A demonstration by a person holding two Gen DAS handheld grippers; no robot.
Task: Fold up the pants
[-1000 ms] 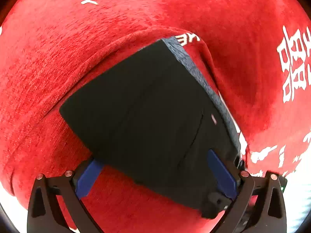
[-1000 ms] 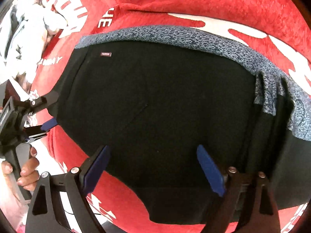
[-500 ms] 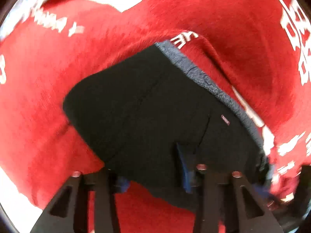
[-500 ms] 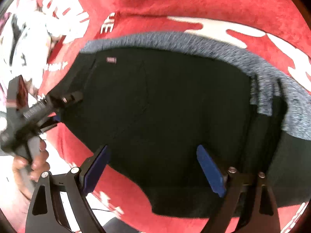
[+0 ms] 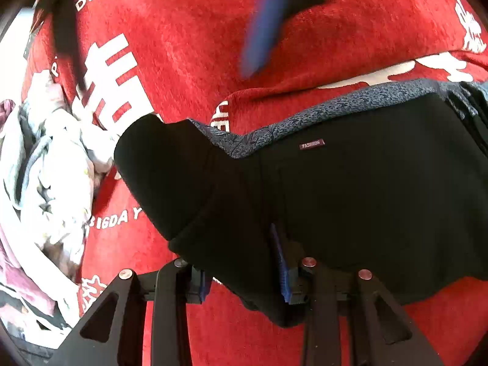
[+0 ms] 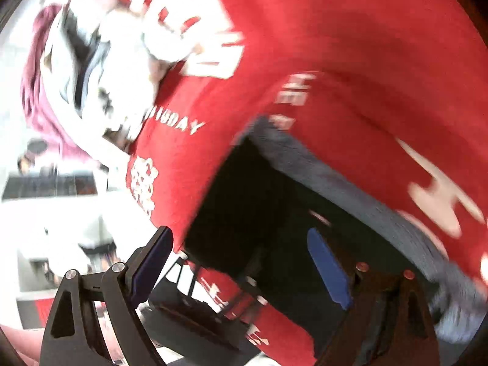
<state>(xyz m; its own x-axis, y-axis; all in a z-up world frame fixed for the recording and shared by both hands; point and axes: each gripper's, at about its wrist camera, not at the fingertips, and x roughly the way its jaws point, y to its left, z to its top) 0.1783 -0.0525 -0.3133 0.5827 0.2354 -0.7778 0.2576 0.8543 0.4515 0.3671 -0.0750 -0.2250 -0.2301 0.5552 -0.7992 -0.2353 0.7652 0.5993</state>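
The left gripper (image 5: 244, 270) has its jaws closed on the near edge of the pants (image 5: 366, 201), with a thick bunch of black cloth squeezed between the two blue pads (image 5: 279, 262). Out from the grip, a corner of the cloth is turned over and lies as a rounded black flap (image 5: 161, 177) on top of the pants. The pants are folded and lie on a red cloth (image 5: 189, 45) with white letters and signs. Their grey band (image 5: 335, 106) runs along the far edge, and a small label (image 5: 311, 144) sits just below it on the black part. To the left of the pants, near but apart, a pile of white and pink clothes (image 5: 45, 167) lies at the edge of the red cloth. At the top of the left view a blurred blue pad and dark frame of the other tool hang over the red cloth. The right gripper (image 6: 241, 270) stands with its jaws wide apart and nothing is pressed between them; one blue pad (image 6: 328, 270) is over the black cloth, the other is beside the edge of the red cloth. This view is much blurred, but it shows the pants (image 6: 259, 198) with the grey band (image 6: 350, 189) beyond the pads, the red cloth (image 6: 335, 45) around them, and the pile of clothes (image 6: 91, 61) at the upper left. Below and left of the red cloth there are pale, dark and red shapes that I cannot tell.
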